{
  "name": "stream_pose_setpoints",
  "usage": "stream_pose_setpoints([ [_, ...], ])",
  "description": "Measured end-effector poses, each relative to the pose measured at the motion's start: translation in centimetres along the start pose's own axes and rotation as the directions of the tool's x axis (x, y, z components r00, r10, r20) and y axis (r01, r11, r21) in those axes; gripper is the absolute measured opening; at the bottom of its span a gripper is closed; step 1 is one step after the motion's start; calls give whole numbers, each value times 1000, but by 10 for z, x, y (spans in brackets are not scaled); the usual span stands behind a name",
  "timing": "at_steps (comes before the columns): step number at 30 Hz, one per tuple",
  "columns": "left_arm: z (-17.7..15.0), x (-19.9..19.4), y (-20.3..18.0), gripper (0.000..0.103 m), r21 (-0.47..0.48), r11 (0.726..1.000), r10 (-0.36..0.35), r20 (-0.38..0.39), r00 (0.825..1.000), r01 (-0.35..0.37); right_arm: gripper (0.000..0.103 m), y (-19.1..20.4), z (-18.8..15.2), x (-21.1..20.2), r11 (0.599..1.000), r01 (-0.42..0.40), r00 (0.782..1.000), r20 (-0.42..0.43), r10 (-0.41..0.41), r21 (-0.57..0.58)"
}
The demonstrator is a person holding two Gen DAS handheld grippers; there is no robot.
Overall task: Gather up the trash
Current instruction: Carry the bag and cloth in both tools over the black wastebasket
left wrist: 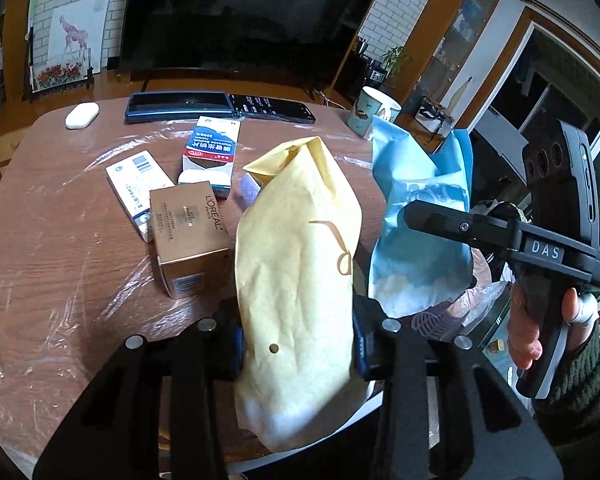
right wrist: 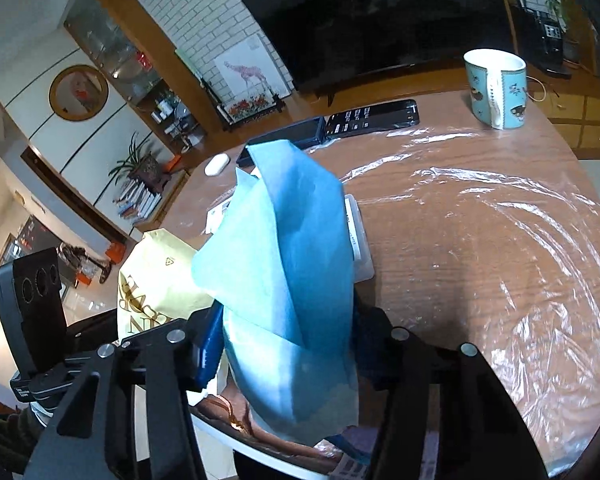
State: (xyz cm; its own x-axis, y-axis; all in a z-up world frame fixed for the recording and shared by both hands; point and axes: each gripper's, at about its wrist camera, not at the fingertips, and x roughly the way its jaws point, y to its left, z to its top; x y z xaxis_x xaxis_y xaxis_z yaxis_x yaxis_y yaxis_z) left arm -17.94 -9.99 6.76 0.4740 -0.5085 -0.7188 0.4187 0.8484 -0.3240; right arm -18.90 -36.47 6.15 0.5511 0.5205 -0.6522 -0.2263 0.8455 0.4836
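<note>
My left gripper [left wrist: 298, 344] is shut on a crumpled yellow paper bag [left wrist: 300, 260], held up over the near edge of the round wooden table [left wrist: 40, 240]. My right gripper [right wrist: 288, 344] is shut on a crumpled blue paper bag [right wrist: 284, 248], also held above the table edge. The blue bag [left wrist: 416, 216] and the right gripper [left wrist: 416, 216] show at the right of the left wrist view. The yellow bag [right wrist: 156, 280] shows at the left of the right wrist view. A bin with a plastic liner [left wrist: 476, 300] sits below the table edge.
On the table lie a gold L'Oreal box [left wrist: 192, 236], a white medicine box [left wrist: 138, 188], a blue-and-white box [left wrist: 212, 156], a white case [left wrist: 82, 115], two remotes [left wrist: 220, 106] and a mug [right wrist: 496, 88]. Clear plastic film [right wrist: 500, 220] covers the tabletop. A TV [left wrist: 240, 12] stands behind.
</note>
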Motion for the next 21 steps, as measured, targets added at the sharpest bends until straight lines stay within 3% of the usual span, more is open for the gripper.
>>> stream_pose_setpoints([
  [3, -1, -9, 0, 40, 12, 1000, -6, 14, 1000, 6, 52, 4, -5, -8, 1000, -15, 1000, 17, 14, 27],
  [21, -30, -54, 20, 40, 75, 991, -107, 2, 994, 107, 52, 52, -69, -46, 993, 74, 992, 91, -82, 88],
])
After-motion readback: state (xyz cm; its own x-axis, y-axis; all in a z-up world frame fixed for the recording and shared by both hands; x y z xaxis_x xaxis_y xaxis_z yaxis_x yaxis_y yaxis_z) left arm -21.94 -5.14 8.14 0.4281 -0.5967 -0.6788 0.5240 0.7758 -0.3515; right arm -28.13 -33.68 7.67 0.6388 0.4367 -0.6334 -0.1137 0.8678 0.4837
